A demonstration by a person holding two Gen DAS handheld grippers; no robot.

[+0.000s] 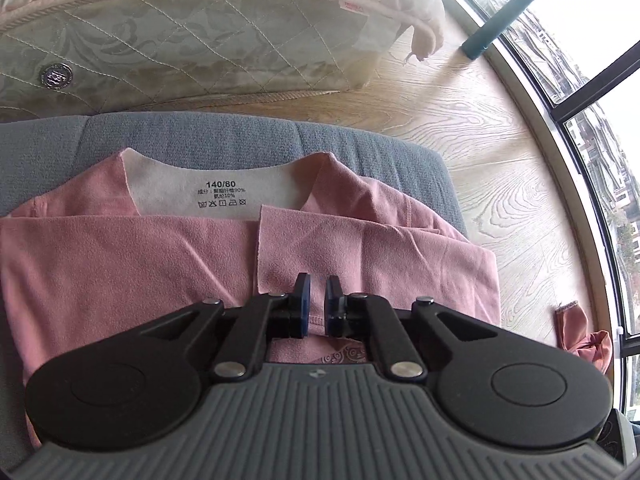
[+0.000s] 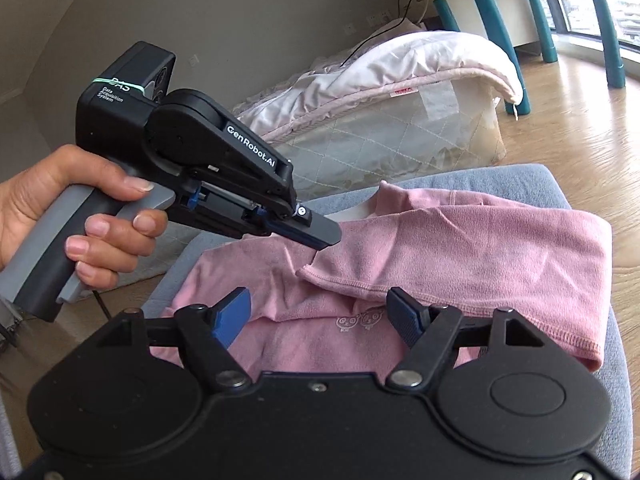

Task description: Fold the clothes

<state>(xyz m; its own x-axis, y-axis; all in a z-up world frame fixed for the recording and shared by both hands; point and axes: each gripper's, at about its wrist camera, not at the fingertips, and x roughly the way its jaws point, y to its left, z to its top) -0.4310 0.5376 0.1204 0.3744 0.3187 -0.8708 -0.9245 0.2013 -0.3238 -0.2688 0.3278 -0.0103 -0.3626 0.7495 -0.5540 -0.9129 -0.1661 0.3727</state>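
Note:
A pink child's top (image 1: 120, 256) lies on a grey-blue cushion (image 1: 200, 136), neck label up. Its right sleeve (image 1: 360, 240) is folded across the body. My left gripper (image 1: 318, 292) is nearly shut just above the sleeve's cuff edge; I cannot tell whether cloth is pinched. In the right wrist view the left gripper (image 2: 320, 236) is held by a hand, its tip at the sleeve cuff (image 2: 344, 280). My right gripper (image 2: 318, 312) is open and empty above the top's lower body (image 2: 320, 344), near the folded sleeve (image 2: 480, 240).
A quilted mattress (image 1: 180, 52) with pale bedding lies on the wooden floor (image 1: 480, 128) beyond the cushion. Curved windows (image 1: 580, 80) run along the right. Teal table legs (image 2: 612, 40) stand near the window. A pink cloth (image 1: 588, 340) lies by the window base.

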